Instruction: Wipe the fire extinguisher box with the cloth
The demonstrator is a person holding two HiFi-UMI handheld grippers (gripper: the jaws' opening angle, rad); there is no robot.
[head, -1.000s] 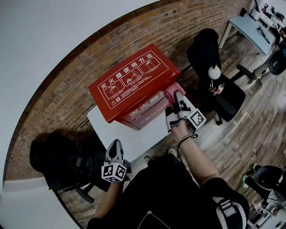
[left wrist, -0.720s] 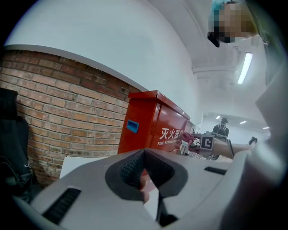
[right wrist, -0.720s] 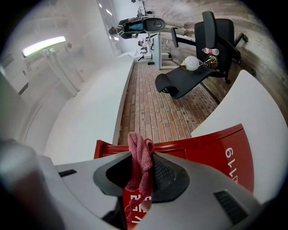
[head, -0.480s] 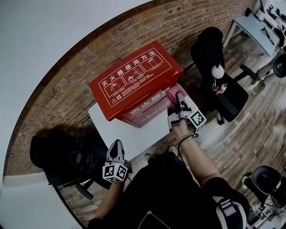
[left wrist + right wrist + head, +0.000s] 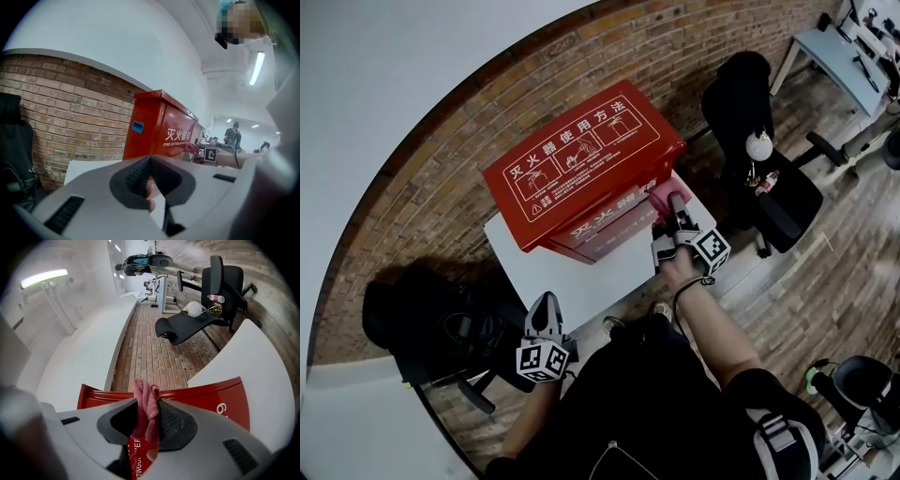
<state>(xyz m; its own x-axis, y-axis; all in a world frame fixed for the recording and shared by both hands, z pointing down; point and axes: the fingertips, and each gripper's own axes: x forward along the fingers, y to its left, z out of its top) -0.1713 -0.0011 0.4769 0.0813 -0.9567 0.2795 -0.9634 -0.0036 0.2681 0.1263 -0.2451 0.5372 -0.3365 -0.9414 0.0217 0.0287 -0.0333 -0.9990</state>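
A red fire extinguisher box (image 5: 581, 164) with white lettering on its lid stands on a white table (image 5: 553, 272) against a brick wall. My right gripper (image 5: 667, 211) is shut on a pink cloth (image 5: 659, 196) and holds it against the box's front right corner. The right gripper view shows the cloth (image 5: 146, 406) pinched between the jaws over the red box (image 5: 206, 401). My left gripper (image 5: 542, 314) hangs low at the table's near left edge, away from the box. In the left gripper view its jaws stand closed and empty, with the box (image 5: 161, 126) ahead.
A black office chair (image 5: 759, 178) with a round white object and a small bottle on its seat stands right of the table. Another dark chair (image 5: 431, 328) stands at the left. A grey desk (image 5: 839, 56) is at the far right. Wooden floor lies around.
The right gripper and cloth have crept slightly up along the box's front right corner. The left gripper has stayed put.
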